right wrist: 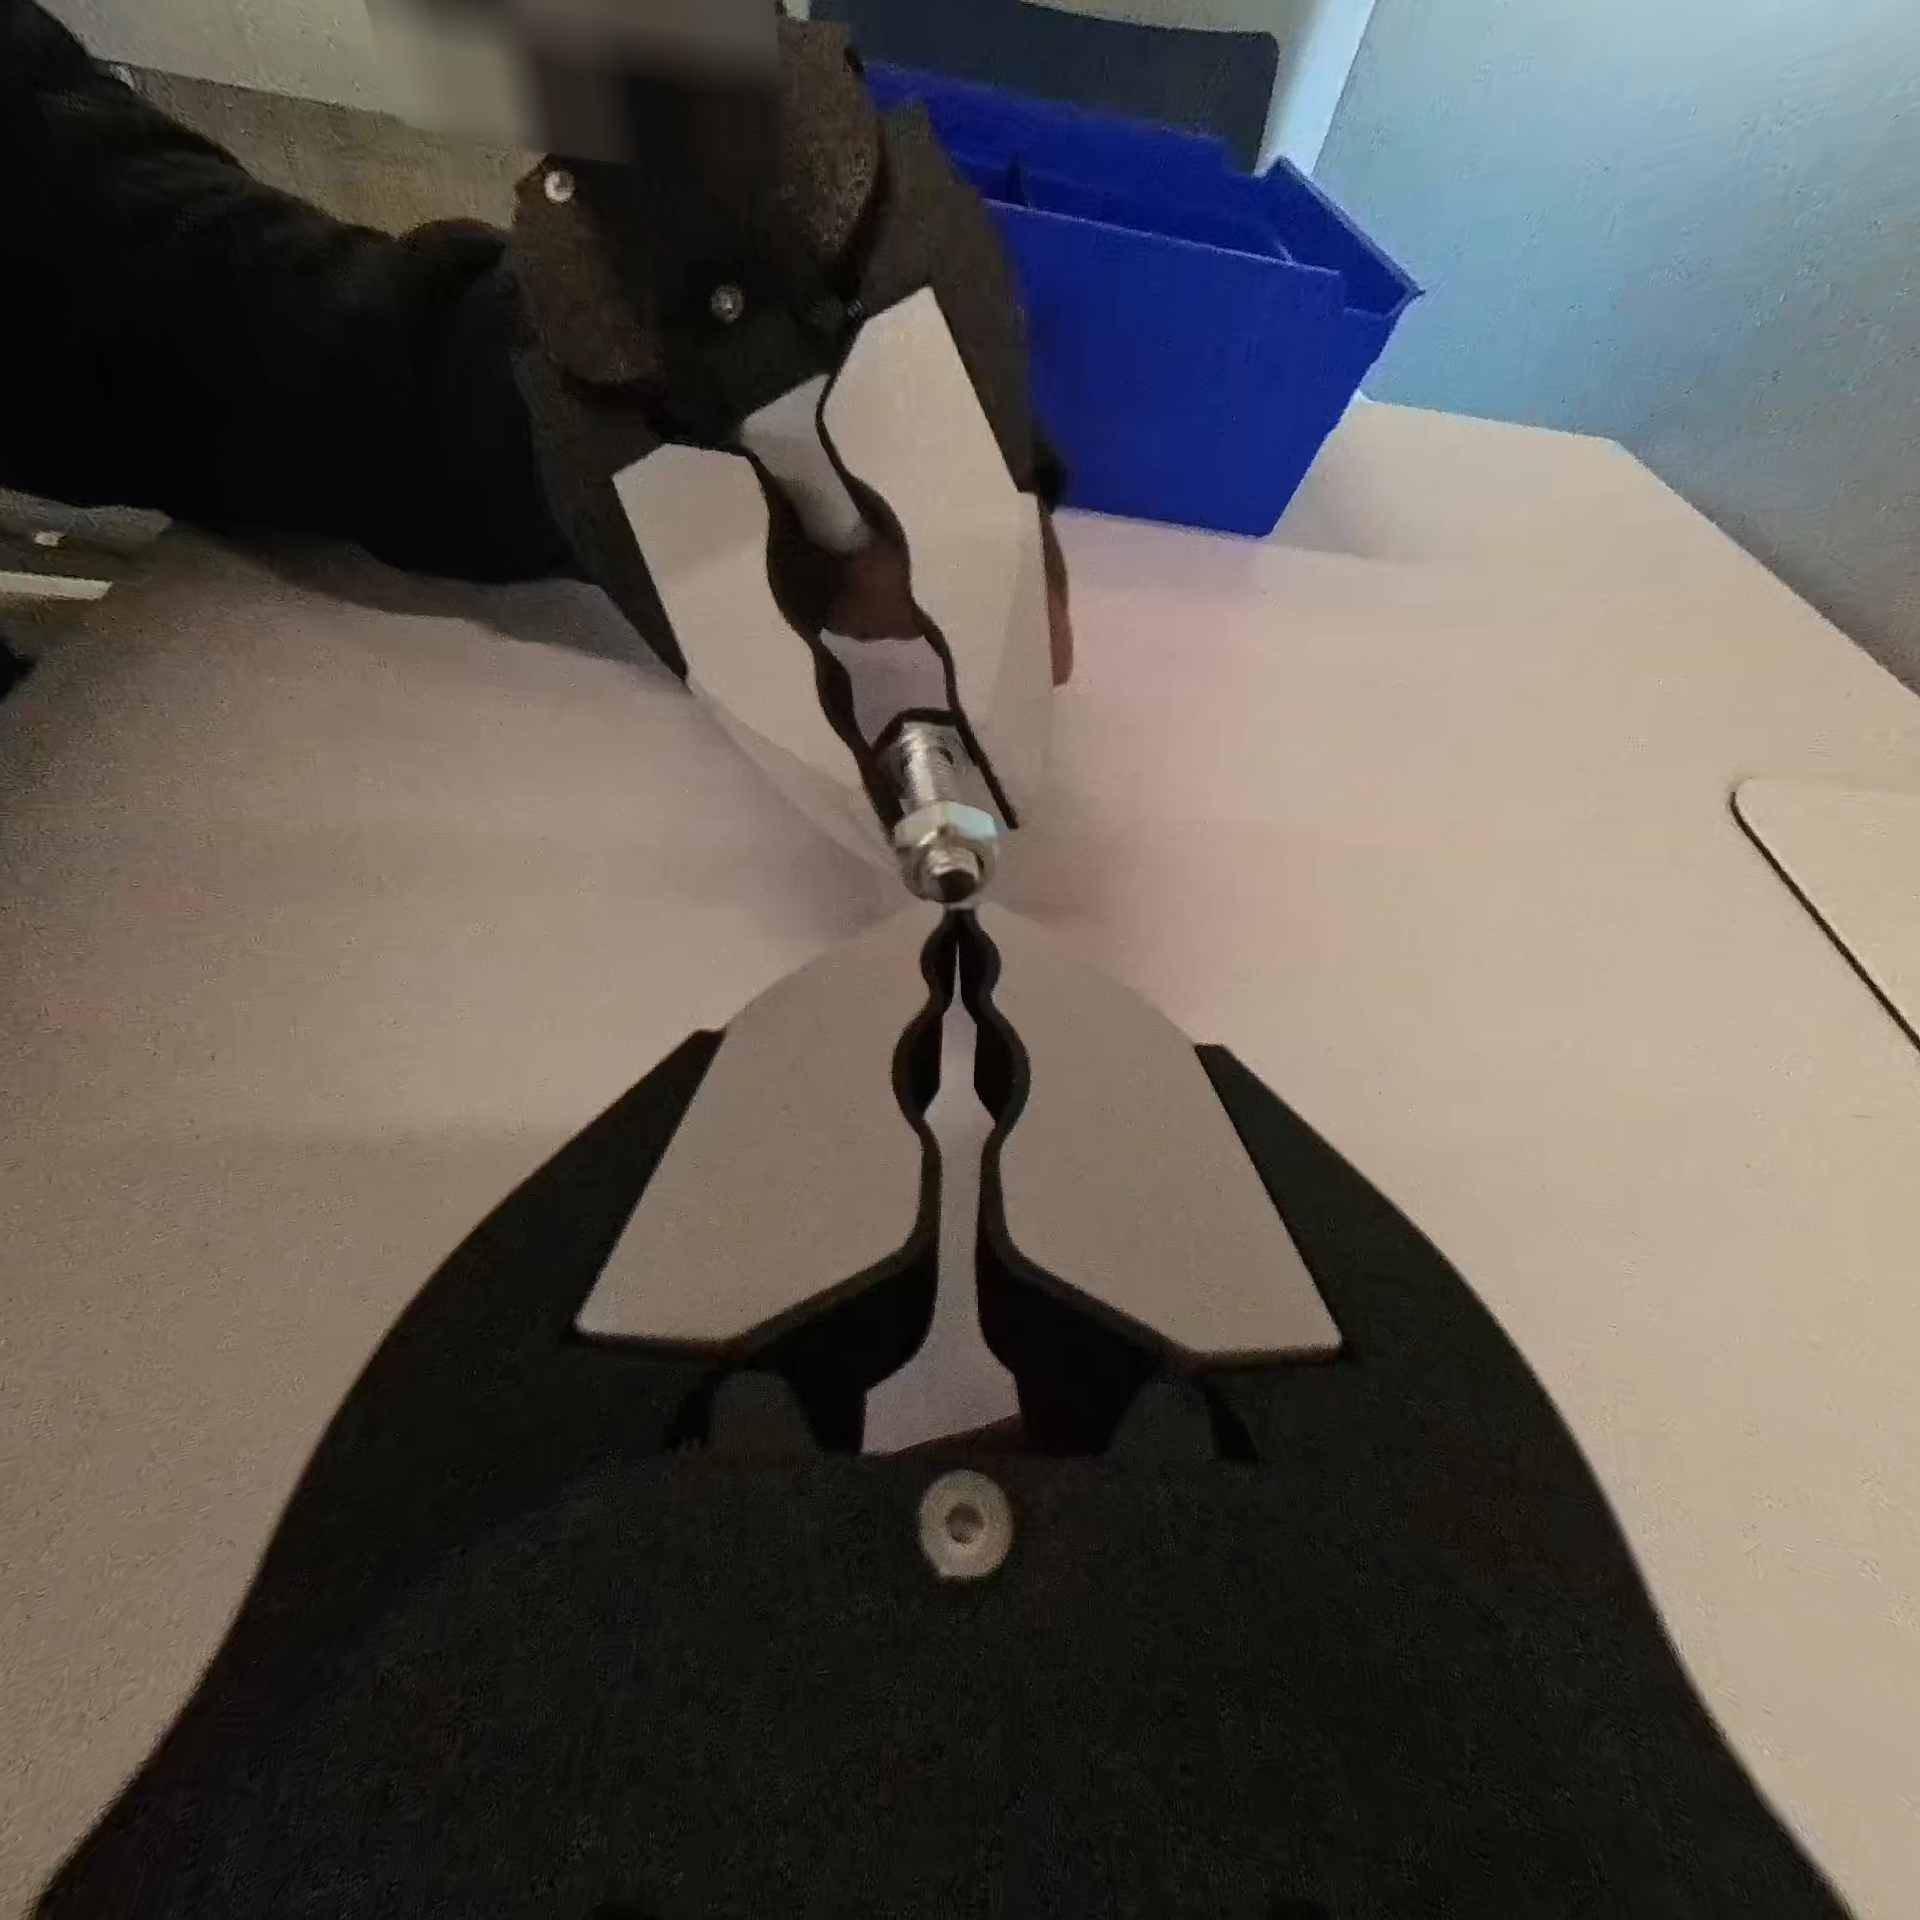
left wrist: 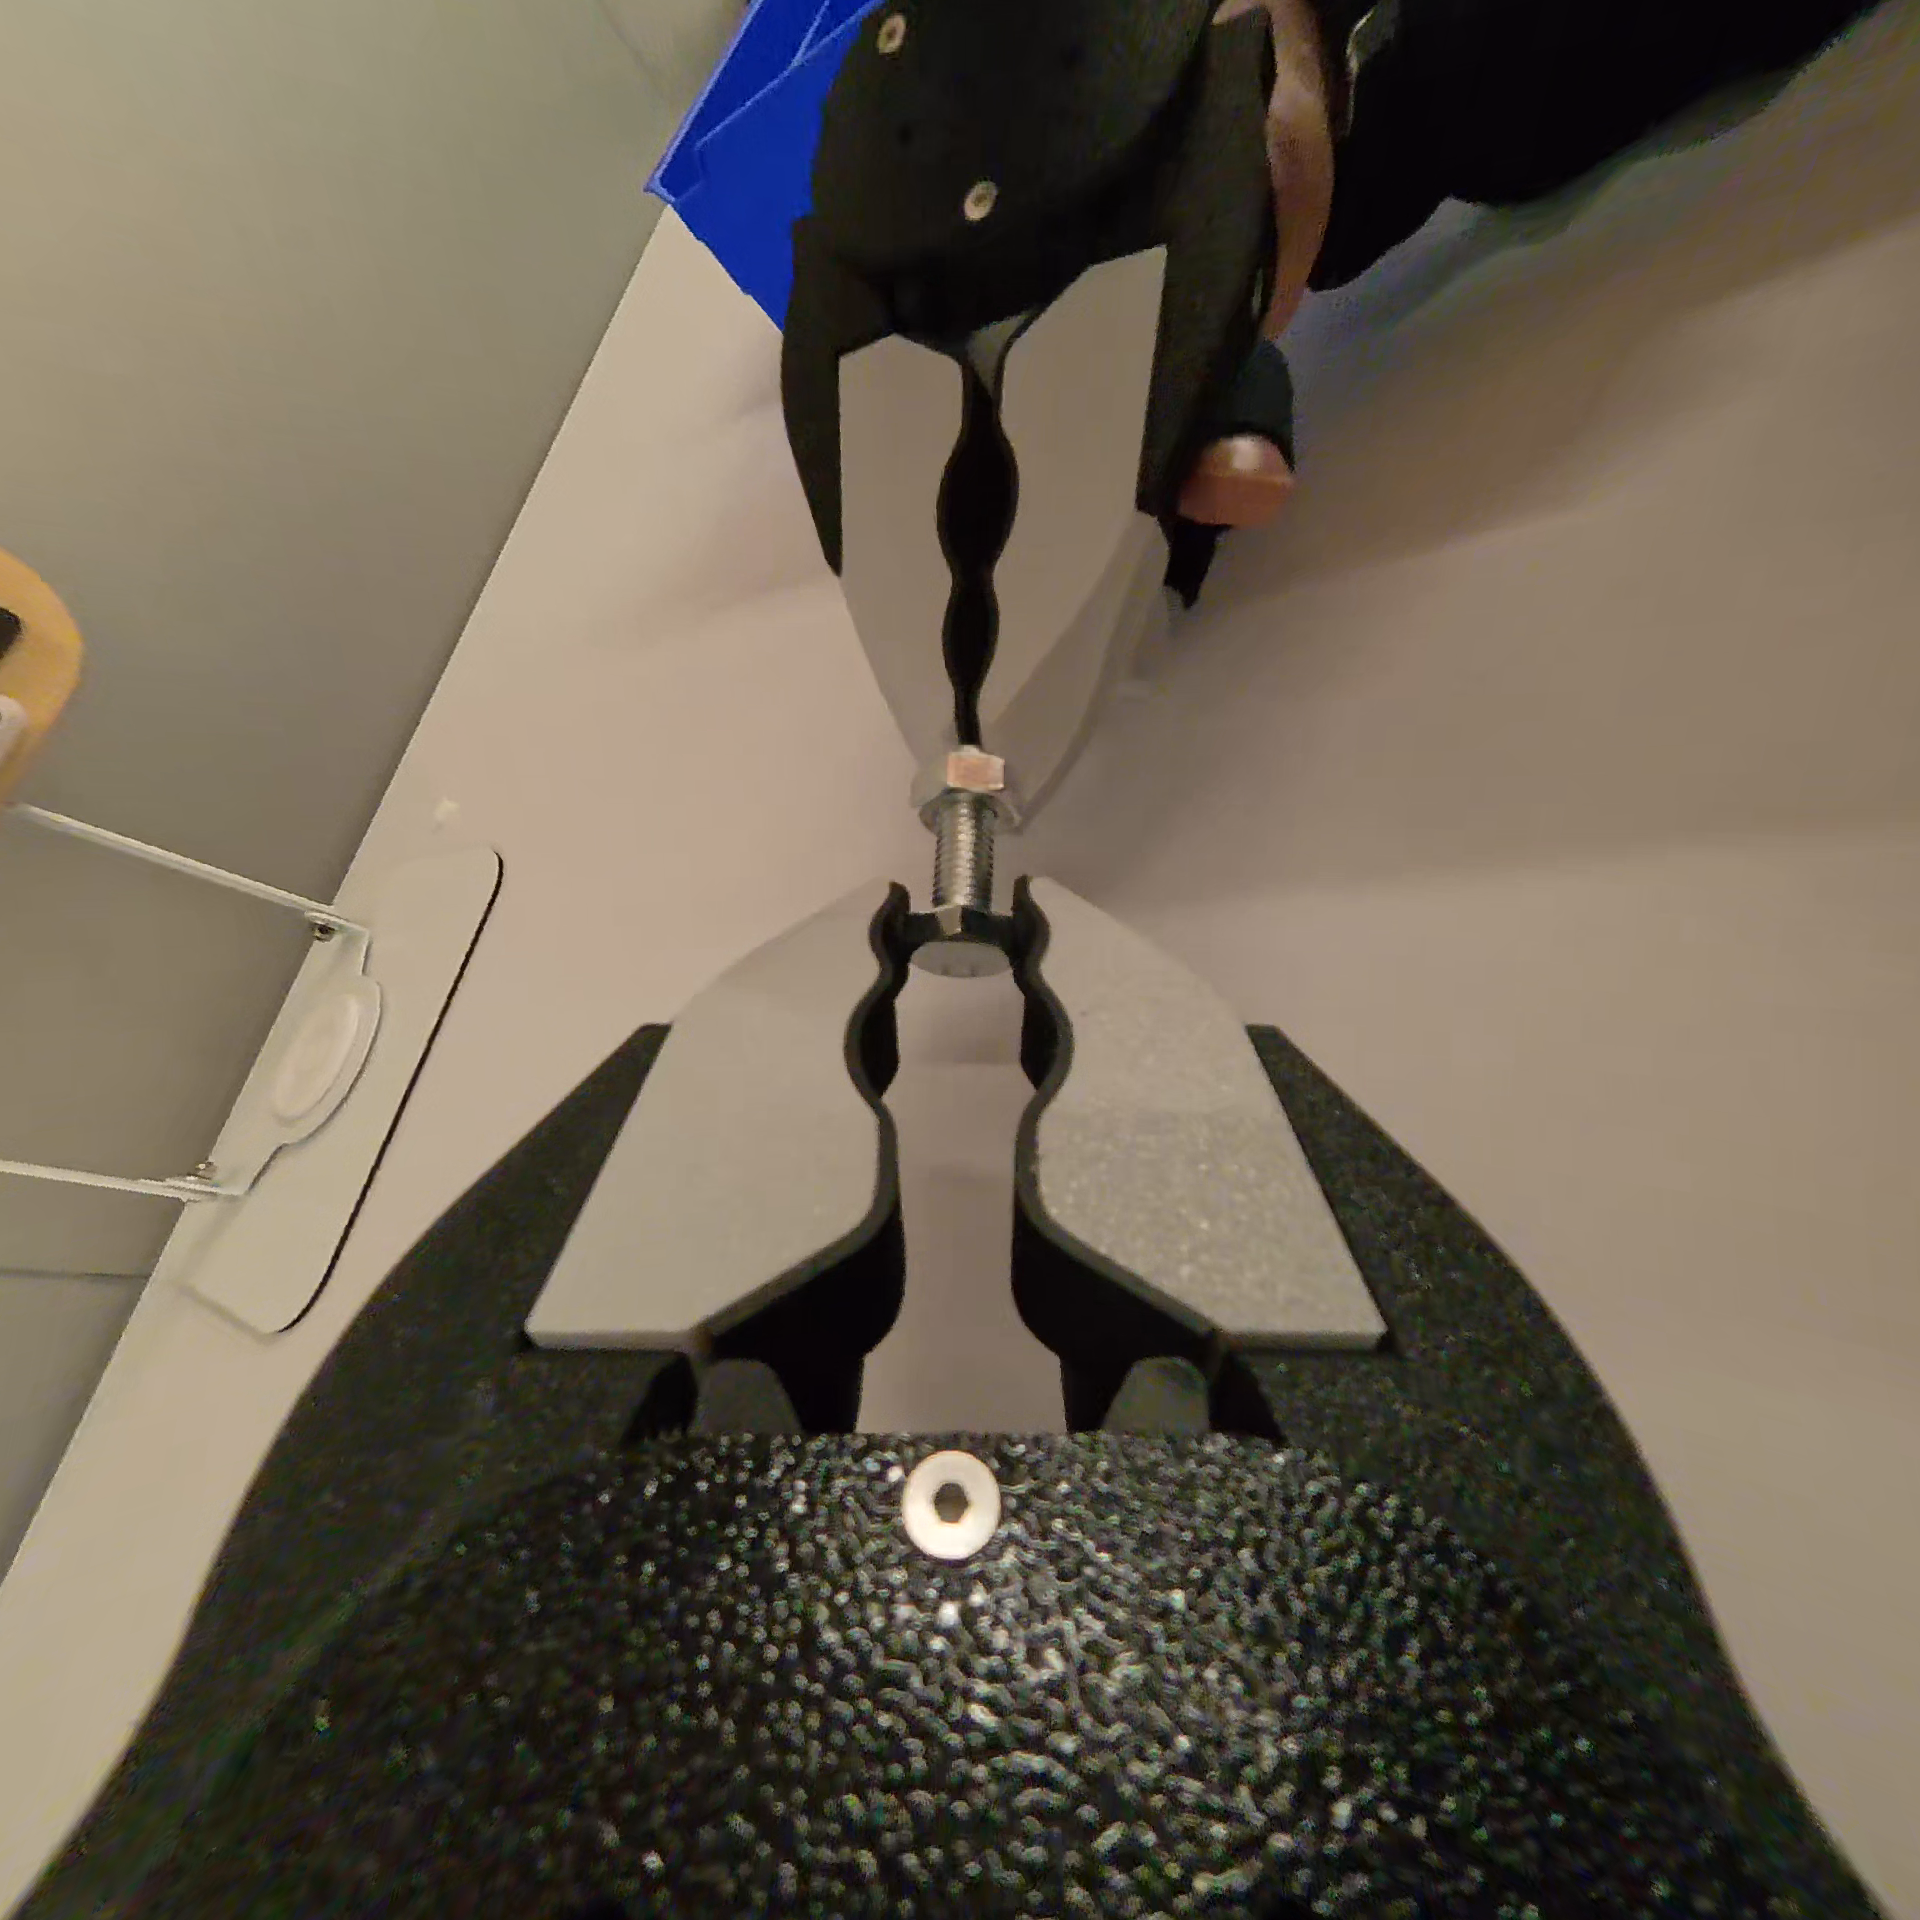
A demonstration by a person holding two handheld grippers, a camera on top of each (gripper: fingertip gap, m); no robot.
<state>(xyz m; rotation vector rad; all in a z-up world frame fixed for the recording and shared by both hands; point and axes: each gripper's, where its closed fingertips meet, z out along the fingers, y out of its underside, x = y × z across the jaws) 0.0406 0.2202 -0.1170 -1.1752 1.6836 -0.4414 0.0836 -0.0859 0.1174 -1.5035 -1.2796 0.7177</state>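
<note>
My left gripper is shut on the hexagonal head of a silver bolt and holds it above the white table. The threaded shank points away from me. A silver nut sits on the shank near its far end. My right gripper is shut, pads together with nothing between them. Its tips sit right at the bolt's threaded end, just past the nut. It shows opposite in the left wrist view, held by a gloved hand. The left gripper shows in the right wrist view.
A blue bin stands at the table's far edge, also in the left wrist view. A thin white panel lies flat on the table. A clear plastic bracket and a wooden piece are off the table's left edge.
</note>
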